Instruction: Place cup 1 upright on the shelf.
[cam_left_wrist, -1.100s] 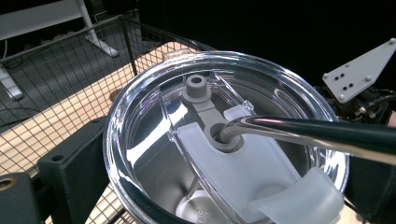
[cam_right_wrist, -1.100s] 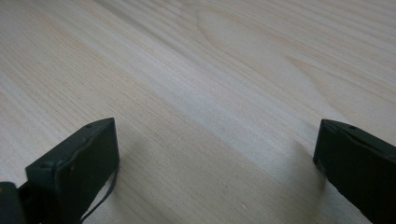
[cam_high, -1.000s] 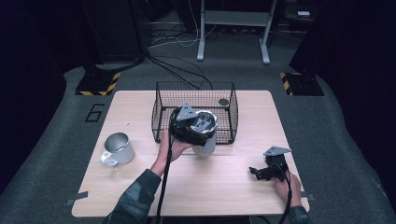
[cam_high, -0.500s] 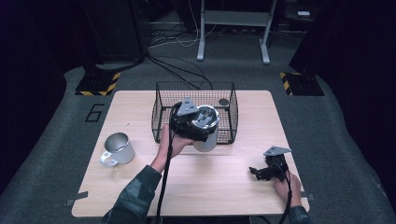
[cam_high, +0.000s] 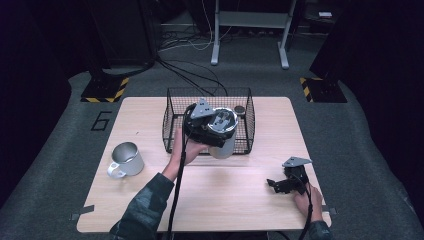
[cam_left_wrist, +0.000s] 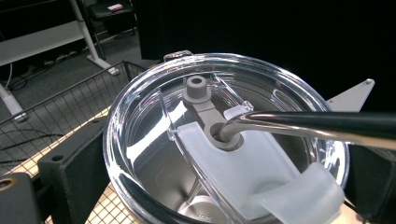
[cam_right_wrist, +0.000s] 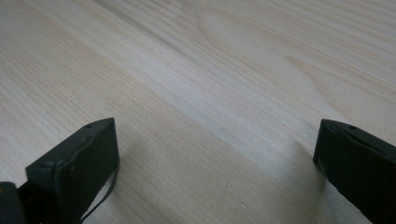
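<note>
Your left gripper (cam_high: 212, 131) has its jaws closed on the steel tumbler (cam_high: 223, 135), one black jaw on each side of its body. The tumbler is lifted and tilted, at the front edge of the wire basket (cam_high: 171, 117). In the left gripper view its clear lid (cam_left_wrist: 140, 112) faces the camera, with a metal straw (cam_left_wrist: 308, 123) coming out of the grey plug toward 3 o'clock.

Your right gripper (cam_high: 280, 184) has its jaws wide apart, nothing between them, low over the bare wooden table (cam_right_wrist: 196, 70). In the high view it is at 5 o'clock on the table. A metal mug (cam_high: 126, 159) stands at 8 o'clock, well apart from both.
</note>
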